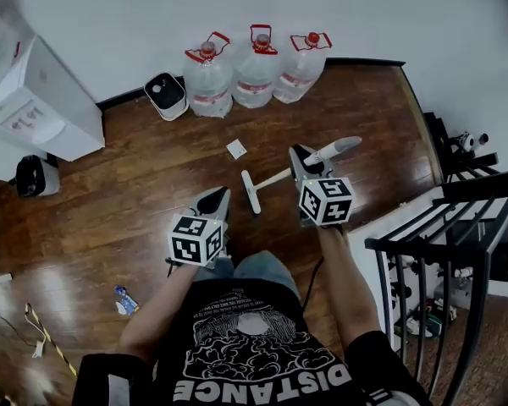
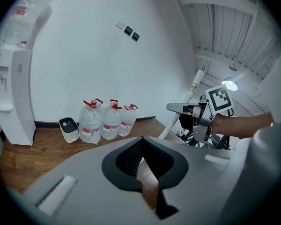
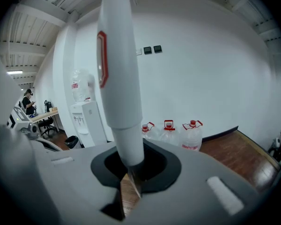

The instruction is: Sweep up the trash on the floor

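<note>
One water dispenser (image 1: pixel 34 100) stands at the left. The left claw (image 1: pixel 215 201) is closed, holding nothing. One paper scrap (image 1: pixel 236 149) lies on the floor (image 1: pixel 135 193), between three water bottles (image 1: pixel 256 66) and one broom (image 1: pixel 271 179). The right claw (image 1: pixel 305 157) clamps the broom's handle.

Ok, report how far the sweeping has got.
Done: nothing visibly; the white paper scrap and blue wrapper lie loose on the wooden floor. In hand: right hand-held gripper shut on the white broom handle, head near the scrap. Left: sweeping both up; left hand-held gripper holds nothing.
</note>
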`<state>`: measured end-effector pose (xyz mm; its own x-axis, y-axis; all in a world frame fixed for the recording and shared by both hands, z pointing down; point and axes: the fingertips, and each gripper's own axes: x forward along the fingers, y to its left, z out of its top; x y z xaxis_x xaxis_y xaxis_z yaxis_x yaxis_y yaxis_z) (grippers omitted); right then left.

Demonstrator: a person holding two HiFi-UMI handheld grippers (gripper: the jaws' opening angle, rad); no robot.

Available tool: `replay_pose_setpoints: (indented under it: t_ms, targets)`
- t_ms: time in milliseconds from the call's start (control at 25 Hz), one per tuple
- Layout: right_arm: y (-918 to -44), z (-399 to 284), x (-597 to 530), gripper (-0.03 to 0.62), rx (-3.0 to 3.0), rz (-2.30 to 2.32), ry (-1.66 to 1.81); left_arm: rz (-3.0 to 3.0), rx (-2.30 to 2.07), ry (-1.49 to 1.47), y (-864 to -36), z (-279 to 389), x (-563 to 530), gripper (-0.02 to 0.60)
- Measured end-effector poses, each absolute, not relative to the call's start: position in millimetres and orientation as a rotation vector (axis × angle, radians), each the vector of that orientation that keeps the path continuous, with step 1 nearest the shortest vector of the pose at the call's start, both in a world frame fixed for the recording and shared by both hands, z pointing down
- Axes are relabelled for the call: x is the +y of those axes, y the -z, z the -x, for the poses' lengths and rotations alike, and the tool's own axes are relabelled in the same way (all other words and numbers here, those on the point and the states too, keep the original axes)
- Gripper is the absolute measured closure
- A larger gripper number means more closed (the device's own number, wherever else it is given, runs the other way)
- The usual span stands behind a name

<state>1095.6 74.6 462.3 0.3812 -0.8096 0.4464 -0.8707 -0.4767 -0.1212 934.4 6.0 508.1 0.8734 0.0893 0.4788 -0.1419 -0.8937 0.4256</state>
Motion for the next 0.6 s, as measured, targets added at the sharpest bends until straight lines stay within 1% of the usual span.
replay_pose_setpoints:
  t_ms: [280,600]
  targets:
    - [-480,-1176,20,0.565,-1.564,-2.419,-0.675,-2.553,-0.175,-0.688,-518,-972,-39,0.577]
    - [-494,-1255,-42,0.566,-1.693,-2.236,-0.583,-2.503,-0.318,-0.71,-533,-1048,-78,0.577]
